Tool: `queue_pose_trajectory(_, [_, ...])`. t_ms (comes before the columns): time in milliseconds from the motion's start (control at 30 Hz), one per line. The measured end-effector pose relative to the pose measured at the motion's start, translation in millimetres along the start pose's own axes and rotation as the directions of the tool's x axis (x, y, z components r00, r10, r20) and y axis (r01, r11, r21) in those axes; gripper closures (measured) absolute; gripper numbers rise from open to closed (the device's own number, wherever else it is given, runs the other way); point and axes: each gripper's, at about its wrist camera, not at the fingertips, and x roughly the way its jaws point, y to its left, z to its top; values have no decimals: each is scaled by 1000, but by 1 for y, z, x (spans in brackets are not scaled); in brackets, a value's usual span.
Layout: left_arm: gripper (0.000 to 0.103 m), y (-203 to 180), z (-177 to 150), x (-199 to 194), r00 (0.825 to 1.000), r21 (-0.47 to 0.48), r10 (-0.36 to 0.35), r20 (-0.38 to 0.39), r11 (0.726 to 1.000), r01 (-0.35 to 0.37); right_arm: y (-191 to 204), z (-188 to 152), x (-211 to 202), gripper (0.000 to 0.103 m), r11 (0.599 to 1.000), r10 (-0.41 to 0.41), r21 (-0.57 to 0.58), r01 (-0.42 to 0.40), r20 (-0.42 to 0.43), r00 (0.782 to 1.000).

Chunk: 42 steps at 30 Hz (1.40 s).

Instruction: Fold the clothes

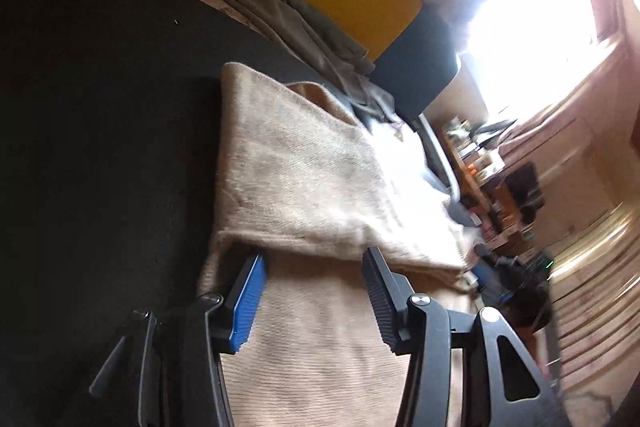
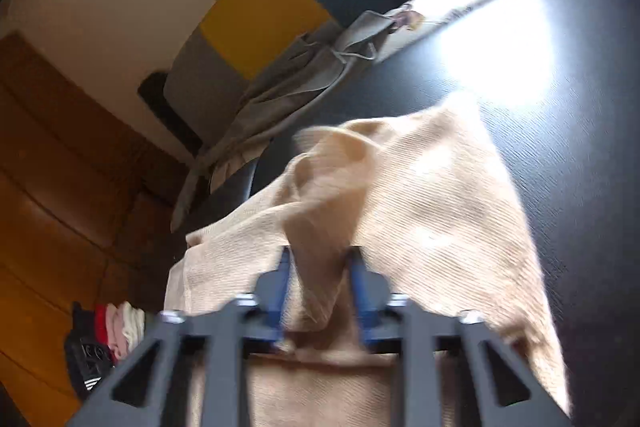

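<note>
Beige knit cloth (image 1: 304, 179) is lying right under both our tongs on the dark table (image 1: 100, 147), its long axis running away from us, a flap doubled back across it; we are holding the right tongs (image 2: 320, 259) clenched on a raised bunch of it, while our left tongs (image 1: 314, 259) are gaping wide over the folded edge, grasping nothing

Beige knit garment (image 1: 320, 179): near end cut off by lower frame edge in both wrist views. Shelf contents (image 1: 480, 163): blurred, unidentifiable. Window (image 1: 532, 27): overexposed. Clothes pile on floor (image 2: 108, 331): small, items indistinct.
</note>
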Motion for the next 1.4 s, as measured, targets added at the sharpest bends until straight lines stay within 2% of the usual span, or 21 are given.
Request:
queue_pose_trajectory(33, [53, 1, 2, 2, 1000, -26, -16, 5, 1000, 16, -6, -2, -4, 35, 1000, 7, 14, -7, 10, 1000])
queue_pose_trajectory(67, [52, 2, 3, 4, 999, -54, -32, 10, 998, 32, -6, -2, -6, 31, 1000, 15, 9, -15, 19, 1000])
queue_pose_trajectory(133, [51, 1, 10, 14, 998, -122, -58, 18, 991, 60, -5, 3, -9, 31, 1000, 17, -6, -17, 27, 999])
queue_pose_trajectory(267, [52, 14, 16, 25, 999, -227, -35, 14, 973, 37, -4, 8, 3, 32, 998, -58, -7, 58, 14, 998])
queue_pose_trajectory(300, [52, 14, 18, 27, 999, -239, -40, 21, 970, 44, -5, 9, 5, 38, 997, -84, -2, 84, 9, 996])
queue_pose_trajectory(333, [57, 12, 20, 28, 999, -236, -23, 22, 971, 28, -7, 10, 8, 52, 994, -109, 4, 109, 5, 994])
queue_pose_trajectory(367, [68, 8, 21, 28, 1000, -212, -5, 22, 977, 9, -8, 11, 10, 61, 991, -135, 10, 135, 0, 991])
queue_pose_trajectory(400, [74, 4, 21, 28, 1000, -189, 14, 23, 982, -9, -9, 12, 13, 79, 987, -160, 15, 160, -6, 987])
queue_pose_trajectory(433, [87, 0, 22, 28, 999, -165, 32, 23, 986, -28, -11, 13, 15, 97, 982, -186, 21, 186, -11, 983])
queue_pose_trajectory(500, [90, -8, 24, 28, 997, -118, 68, 26, 991, -65, -3, 18, 15, 97, 977, -210, -48, 210, -10, 978])
queue_pose_trajectory(567, [90, -16, 25, 28, 994, -70, 105, 31, 992, -102, 19, 25, 2, 97, 968, -189, -156, 195, 54, 981])
queue_pose_trajectory(667, [90, -18, 22, 25, 989, -14, 148, 15, 989, -148, 37, 36, -16, 97, 952, -181, -229, 206, 124, 976])
queue_pose_trajectory(767, [85, -18, 18, 14, 984, 23, 179, 7, 983, -179, 24, 37, -1, 97, 941, -246, -227, 250, 46, 968])
queue_pose_trajectory(833, [81, -18, 17, 4, 981, 40, 193, 7, 980, -193, 8, 31, 9, 92, 938, -295, -192, 288, -11, 955])
queue_pose_trajectory(900, [78, -18, 16, -5, 978, 58, 207, 7, 977, -207, -3, 26, 8, 82, 933, -328, -163, 321, -17, 944])
queue_pose_trajectory(967, [74, -19, 15, -14, 976, 78, 220, 12, 972, -220, -1, 24, 0, 56, 918, -358, -172, 357, 31, 933])
queue_pose_trajectory(1067, [68, -43, 31, -16, 971, 170, 223, 89, 957, -235, 27, 23, -12, 38, 869, -384, -277, 411, 146, 912])
queue_pose_trajectory(1133, [62, -60, 42, -5, 966, 246, 227, 125, 936, -252, 55, 22, -9, 19, 846, -327, -384, 369, 173, 929])
queue_pose_trajectory(1200, [58, -71, 53, 15, 962, 296, 240, 127, 917, -267, 84, 16, 6, 18, 801, -287, -502, 327, 157, 945])
queue_pose_trajectory(1300, [56, -82, 69, 53, 955, 350, 279, 103, 888, -298, 111, 6, 42, 18, 758, -259, -603, 246, 68, 964])
queue_pose_trajectory(1400, [56, -73, 64, 84, 929, 400, 364, 65, 843, -359, 105, 1, 75, 18, 742, -313, -624, 243, -2, 950])
